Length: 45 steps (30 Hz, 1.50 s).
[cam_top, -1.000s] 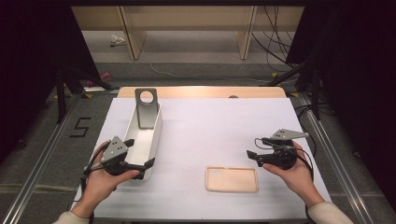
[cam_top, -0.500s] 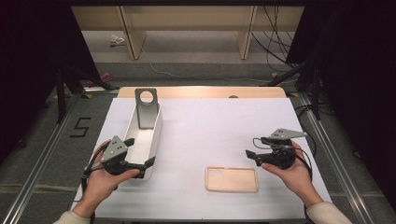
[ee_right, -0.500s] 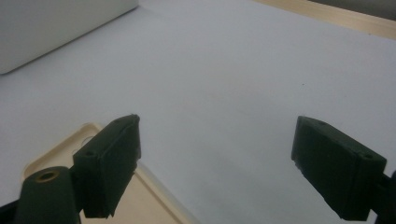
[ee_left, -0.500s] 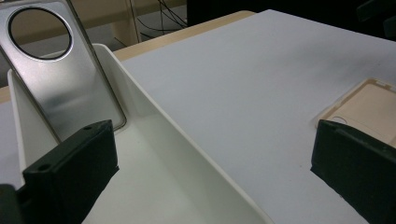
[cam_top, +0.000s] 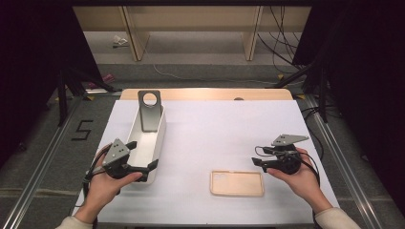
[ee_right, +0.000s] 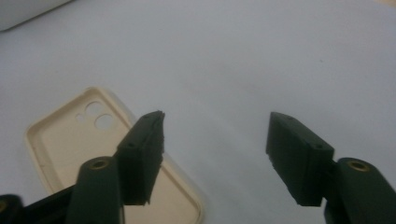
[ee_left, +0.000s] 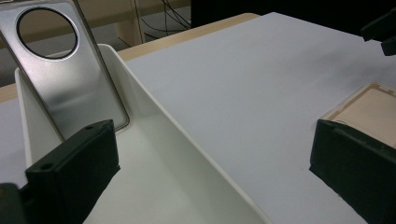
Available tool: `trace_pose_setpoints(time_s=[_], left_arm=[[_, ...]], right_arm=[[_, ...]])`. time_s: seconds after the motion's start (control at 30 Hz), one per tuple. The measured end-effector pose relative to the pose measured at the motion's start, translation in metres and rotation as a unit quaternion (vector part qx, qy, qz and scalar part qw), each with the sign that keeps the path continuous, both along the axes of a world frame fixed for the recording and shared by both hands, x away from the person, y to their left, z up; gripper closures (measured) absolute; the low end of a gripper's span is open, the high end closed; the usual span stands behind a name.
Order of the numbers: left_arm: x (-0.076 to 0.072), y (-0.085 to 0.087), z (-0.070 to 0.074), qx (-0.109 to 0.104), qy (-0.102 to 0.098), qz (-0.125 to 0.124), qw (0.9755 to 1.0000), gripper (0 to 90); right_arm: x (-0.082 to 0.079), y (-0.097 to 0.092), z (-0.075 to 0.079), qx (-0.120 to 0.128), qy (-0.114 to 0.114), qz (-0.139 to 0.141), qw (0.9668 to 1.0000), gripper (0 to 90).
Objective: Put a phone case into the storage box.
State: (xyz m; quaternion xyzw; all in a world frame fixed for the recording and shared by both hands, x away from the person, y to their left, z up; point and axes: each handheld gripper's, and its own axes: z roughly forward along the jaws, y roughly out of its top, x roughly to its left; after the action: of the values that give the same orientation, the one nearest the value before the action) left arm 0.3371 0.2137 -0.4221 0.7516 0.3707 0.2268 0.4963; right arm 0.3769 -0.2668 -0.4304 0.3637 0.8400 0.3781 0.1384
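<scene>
Nearest the person, the case (cam_top: pixel 237 183) lies flat and hollow side up on the sheet (cam_top: pixel 224 129), its long axis running across the table, camera holes at the end toward the bin (cam_top: pixel 148 143). The right gripper (cam_top: pixel 258 162) sits just beyond the case's right end, pointing left along that axis; in its own view the case (ee_right: pixel 93 154) lies below and left of the jaws, with the left jaw over its near rim. Its jaws stand well apart and hold nothing; whether one grazes the rim I cannot tell. The right hand (cam_top: pixel 298 177) is plainly the nearer one, so a grasp of the case would likely fall to it, probably by lowering and closing across the short end. Left of the case, the left gripper (cam_top: pixel 154 165) rests at the bin's near end, jaws wide apart and empty, one over the bin's floor, the other outside its wall. Farther along, at the bin's far end, a metal plate (cam_top: pixel 149 109) with a round hole leans upright.
</scene>
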Motion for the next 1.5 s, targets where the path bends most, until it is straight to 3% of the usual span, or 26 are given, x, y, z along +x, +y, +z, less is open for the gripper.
trace_pose_setpoints(time_s=[0.1,0.23,0.4,0.53,0.7,0.8,1.3,1.5], left_arm=[[0.000,0.000,-0.001,0.000,0.003,-0.001,1.0000,0.8],[0.001,0.000,-0.002,0.001,0.003,-0.003,1.0000,1.1],[0.002,0.000,-0.003,0.002,0.004,-0.003,1.0000,1.4],[0.002,-0.001,-0.003,0.002,0.003,-0.002,1.0000,1.4],[0.002,-0.001,-0.003,0.003,0.005,-0.004,1.0000,1.4],[0.001,-0.001,-0.003,0.002,0.003,-0.006,1.0000,1.6],[0.002,-0.007,-0.002,0.005,-0.001,-0.014,0.9999,2.0],[0.002,-0.012,-0.002,0.000,0.000,-0.019,0.9998,2.1]], right_arm=[[0.001,0.012,0.001,-0.023,-0.008,0.039,0.9990,67.9],[0.005,0.033,-0.001,-0.052,0.014,0.084,0.9950,89.4],[0.003,0.060,-0.008,-0.090,0.033,0.132,0.9866,90.0],[0.004,0.075,-0.013,-0.110,0.045,0.153,0.9810,90.0],[0.005,0.094,-0.021,-0.141,0.052,0.181,0.9719,90.0],[0.008,0.103,-0.025,-0.152,0.062,0.186,0.9687,90.0],[0.010,0.115,-0.028,-0.146,0.073,0.196,0.9669,90.0],[0.011,0.113,-0.026,-0.141,0.074,0.189,0.9691,90.0]])
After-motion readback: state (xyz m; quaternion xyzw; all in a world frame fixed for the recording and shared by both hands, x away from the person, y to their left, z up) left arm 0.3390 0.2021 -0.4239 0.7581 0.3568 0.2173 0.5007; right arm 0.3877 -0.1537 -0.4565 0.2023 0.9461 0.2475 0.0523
